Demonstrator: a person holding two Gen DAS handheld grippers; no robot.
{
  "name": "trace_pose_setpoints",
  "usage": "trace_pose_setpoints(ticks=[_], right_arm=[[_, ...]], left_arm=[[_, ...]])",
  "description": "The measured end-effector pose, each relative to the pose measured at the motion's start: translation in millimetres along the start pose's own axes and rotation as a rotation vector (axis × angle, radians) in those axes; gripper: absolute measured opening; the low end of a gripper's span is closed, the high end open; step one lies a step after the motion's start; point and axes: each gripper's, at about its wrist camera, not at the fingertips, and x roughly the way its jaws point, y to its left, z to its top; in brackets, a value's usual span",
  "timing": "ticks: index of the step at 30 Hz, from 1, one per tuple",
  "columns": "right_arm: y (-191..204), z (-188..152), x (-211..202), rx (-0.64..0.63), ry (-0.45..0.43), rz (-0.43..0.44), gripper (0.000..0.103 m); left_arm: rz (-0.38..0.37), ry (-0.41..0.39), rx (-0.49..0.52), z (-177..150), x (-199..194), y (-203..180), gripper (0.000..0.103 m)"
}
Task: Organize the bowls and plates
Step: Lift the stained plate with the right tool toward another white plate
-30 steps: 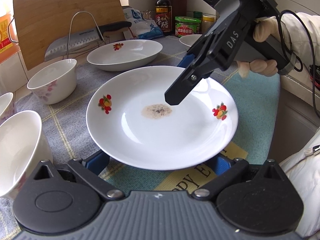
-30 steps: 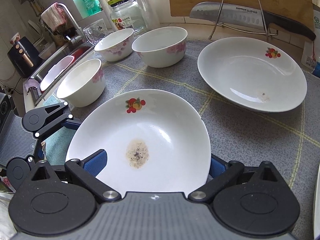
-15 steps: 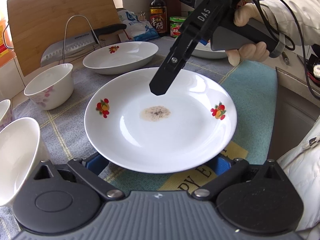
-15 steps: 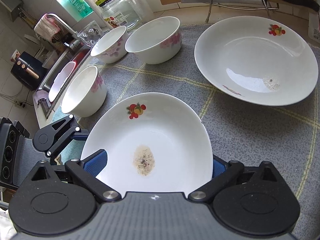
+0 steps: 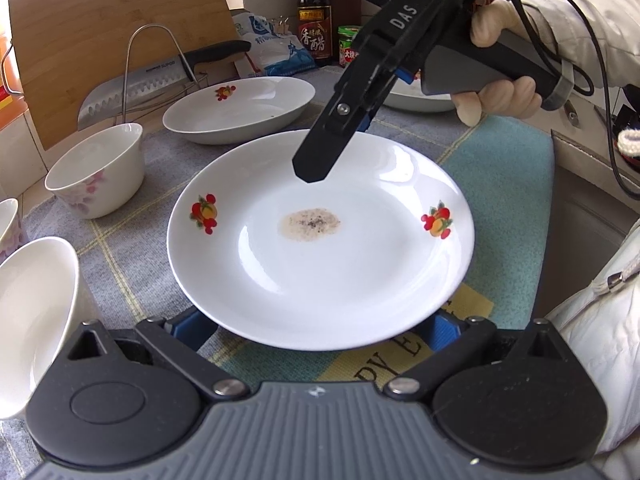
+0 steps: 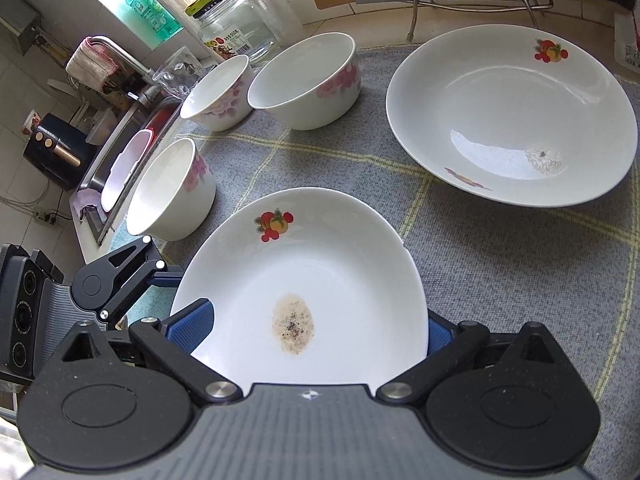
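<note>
A white plate [image 5: 320,264] with fruit decals and a brown stain lies on the checked mat [image 5: 120,240]. My left gripper [image 5: 316,328] is open at its near rim, fingertips hidden beneath the rim. My right gripper [image 5: 352,120] hangs open over the plate's far side, one finger pointing down at it. In the right wrist view the same plate [image 6: 320,264] fills the gap of the right gripper [image 6: 312,332], and the left gripper [image 6: 120,276] sits at its left rim. A second deep plate [image 6: 512,120] and three flowered bowls [image 6: 304,80] [image 6: 216,88] [image 6: 168,188] stand beyond.
A cleaver on a wire rack [image 5: 160,76] leans against a cutting board [image 5: 100,20] at the back. Sauce bottles [image 5: 314,20] and jars stand behind. A third plate [image 5: 416,98] lies behind the right gripper. The sink [image 6: 124,152] borders the mat. A gloved hand [image 5: 496,92] holds the right gripper.
The right gripper has shifted left over the stained plate and tipped more steeply downward. The plate and the left gripper have stayed in place.
</note>
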Motion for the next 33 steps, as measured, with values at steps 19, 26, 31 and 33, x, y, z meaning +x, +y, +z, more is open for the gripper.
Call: trace_pose_setpoints(ticks=[19,26,31,33], right_arm=[[-5.0,-8.9,-39.6,-0.006,-0.067,-0.031,0.103],[-17.4,-16.5,-61.4,0.003,-0.099,-0.046,0.103],[-31.5,-24.1,-77.6,0.023,-0.120,-0.062,0.103],[-38.1,-27.6,-85.4,0.032,-0.132,-0.068,0.103]], left_arm=[[-0.031,-0.007,0.042,35.3,-1.5,-9.8,0.102],[-0.052,-0.006,0.064,51.9,9.3,-20.0,0.102],[-0.075,-0.009,0.074,66.7,19.5,-30.1,0.102],[-0.081,-0.012,0.084,73.7,24.8,-34.7,0.102]])
